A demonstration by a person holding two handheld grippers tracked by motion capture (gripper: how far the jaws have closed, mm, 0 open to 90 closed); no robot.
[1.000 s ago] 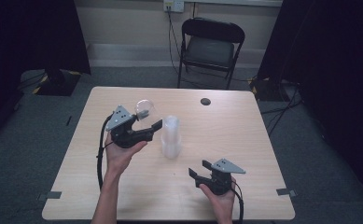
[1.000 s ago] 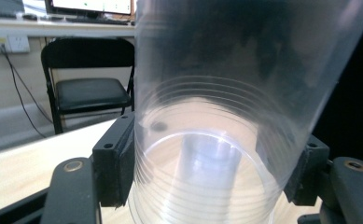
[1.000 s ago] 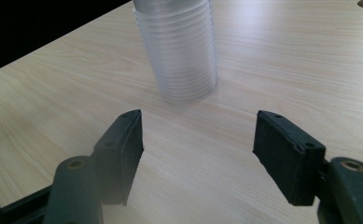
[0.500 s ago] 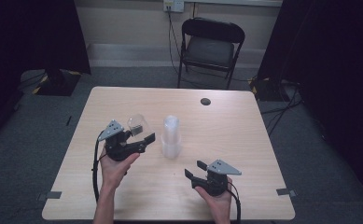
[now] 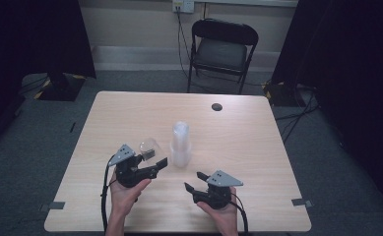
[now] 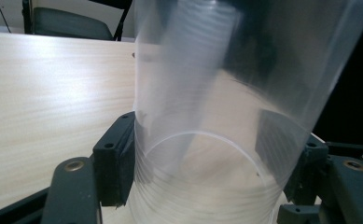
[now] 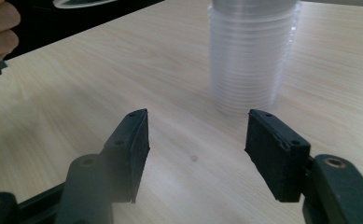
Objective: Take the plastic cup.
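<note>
Left gripper clamps a single clear cup; right gripper hangs empty, jaws spread wide.

In the left gripper view the cup sits between the two black pads, both pressing on its wall near the rim, so the jaws are closed only as far as the cup's width allows. The cup lies tilted with its open mouth toward the camera, and the stack of clear cups shows blurred through its wall. In the right gripper view the gripper has its pads well apart with bare table between them; the stack stands upright ahead of the fingertips, nearer the right-hand pad and not touching either. From the high view, the stack stands just beside the left gripper's held cup, and the right gripper's hand rests low near the table's near edge.
</note>
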